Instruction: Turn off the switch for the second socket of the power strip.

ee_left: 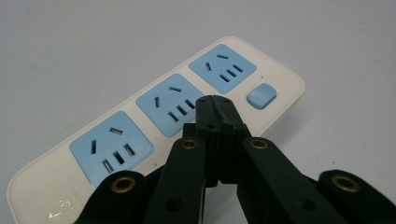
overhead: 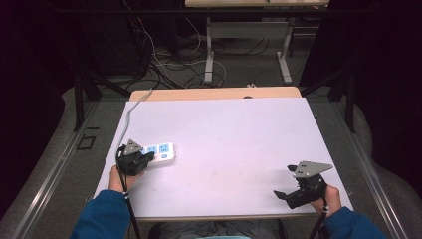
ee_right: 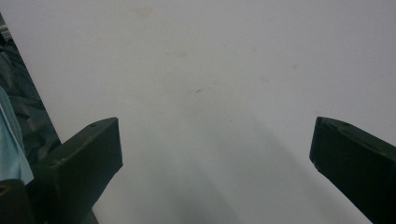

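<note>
Blue sleeves at the bottom edge of the high view, forearms coming in from both corners, one gripper in each hand. Left gripper point(overhead: 133, 158) sits at the near-left part of the table point(overhead: 224, 134), grey three-cornered plate on top, cable trailing back along the sleeve. Its jaws are pressed together, nothing pinched between them; in the left gripper view the tips point(ee_left: 214, 103) meet right over the power strip point(ee_left: 154, 121), above the gap between the middle socket and the end socket, close to the strip's face; contact can't be told from the frames. Power strip: white body, three blue socket faces in a row, small blue button point(ee_left: 261, 95) at the far end past the third socket. In the high view the strip point(overhead: 160, 152) lies flat near the table's left edge, running left-right, with the near-left end under the gripper body; white cord point(overhead: 130, 113) leaves it toward the far-left corner and drops off the table. Right gripper point(overhead: 300, 185) is at the near-right corner, well apart from the strip, grey plate up, jaws spread wide with nothing between them; in the right gripper view both black jaws stand far apart over bare white tabletop with a few faint stains. Table surface is a white sheet over a wooden top, wood strip showing at the far edge. Floor behind has cables and another table's legs.
</note>
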Action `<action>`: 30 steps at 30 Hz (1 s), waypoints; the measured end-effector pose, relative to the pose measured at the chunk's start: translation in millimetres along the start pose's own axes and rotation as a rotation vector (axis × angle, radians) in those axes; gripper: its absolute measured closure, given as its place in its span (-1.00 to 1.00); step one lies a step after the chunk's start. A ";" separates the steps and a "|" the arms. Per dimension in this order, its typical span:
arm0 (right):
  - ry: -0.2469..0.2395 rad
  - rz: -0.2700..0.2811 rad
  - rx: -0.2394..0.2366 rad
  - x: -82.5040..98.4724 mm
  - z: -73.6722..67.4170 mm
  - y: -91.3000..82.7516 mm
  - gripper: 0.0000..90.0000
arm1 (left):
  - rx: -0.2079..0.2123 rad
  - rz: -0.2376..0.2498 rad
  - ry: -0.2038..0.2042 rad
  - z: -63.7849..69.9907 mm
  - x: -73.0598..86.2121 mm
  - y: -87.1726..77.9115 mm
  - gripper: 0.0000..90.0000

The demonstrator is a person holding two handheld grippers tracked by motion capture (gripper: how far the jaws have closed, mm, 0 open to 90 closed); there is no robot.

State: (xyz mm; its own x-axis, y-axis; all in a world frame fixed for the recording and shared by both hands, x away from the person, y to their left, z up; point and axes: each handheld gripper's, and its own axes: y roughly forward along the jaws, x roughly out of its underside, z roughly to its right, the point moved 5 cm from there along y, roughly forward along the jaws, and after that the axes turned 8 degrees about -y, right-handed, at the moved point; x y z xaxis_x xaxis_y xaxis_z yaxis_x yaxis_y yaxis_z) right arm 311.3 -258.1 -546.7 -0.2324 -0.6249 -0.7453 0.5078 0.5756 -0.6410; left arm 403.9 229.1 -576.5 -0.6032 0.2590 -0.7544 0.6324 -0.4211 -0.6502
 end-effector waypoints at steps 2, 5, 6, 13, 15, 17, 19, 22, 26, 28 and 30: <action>-0.003 -0.005 -0.004 0.1 0.1 -0.1 -0.96 | 0.000 -0.001 0.001 -0.1 0.0 0.0 1.00; 0.008 -0.001 -0.001 0.1 -0.6 0.0 -0.96 | -0.013 0.002 0.005 1.2 -0.3 0.3 1.00; 0.007 -0.007 -0.003 0.3 -0.7 -0.4 -0.96 | -0.012 0.000 0.006 1.2 -0.3 0.2 1.00; -0.002 -0.006 -0.003 0.1 0.0 -0.4 -0.96 | -0.007 0.002 0.003 -1.5 -0.5 -1.1 1.00; -0.004 -0.005 -0.004 0.1 0.1 -0.5 -0.96 | -0.009 0.002 0.006 -2.1 -0.5 -1.5 1.00; -0.003 -0.005 -0.003 0.1 0.1 -0.4 -0.96 | -0.013 0.002 0.010 -2.0 -0.6 -1.5 1.00; -0.008 -0.005 -0.003 0.1 0.5 -0.4 -0.96 | -0.012 0.001 0.015 -1.8 -0.8 -1.5 1.00; -0.003 0.003 0.003 -0.2 0.1 0.3 -0.96 | -0.013 -0.004 0.023 -2.2 -0.8 -1.8 1.00; -0.004 0.001 -0.001 -0.1 0.3 0.4 -0.96 | -0.027 -0.009 0.034 -0.6 -1.3 -1.8 1.00; -0.005 -0.004 -0.002 0.0 0.3 0.1 -0.96 | -0.036 -0.011 0.040 1.4 -3.1 -4.5 1.00; -0.005 -0.006 -0.003 0.1 0.2 0.1 -0.96 | -0.044 0.000 0.040 2.7 -3.8 -3.2 1.00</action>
State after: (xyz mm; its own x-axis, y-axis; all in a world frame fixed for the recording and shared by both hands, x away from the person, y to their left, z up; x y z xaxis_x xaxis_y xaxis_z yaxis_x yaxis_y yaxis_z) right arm 311.5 -258.3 -546.8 -0.2317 -0.6310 -0.7403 0.5041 0.5730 -0.6462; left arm 402.8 227.1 -571.3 -0.5837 0.2938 -0.7569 0.6538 -0.3828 -0.6527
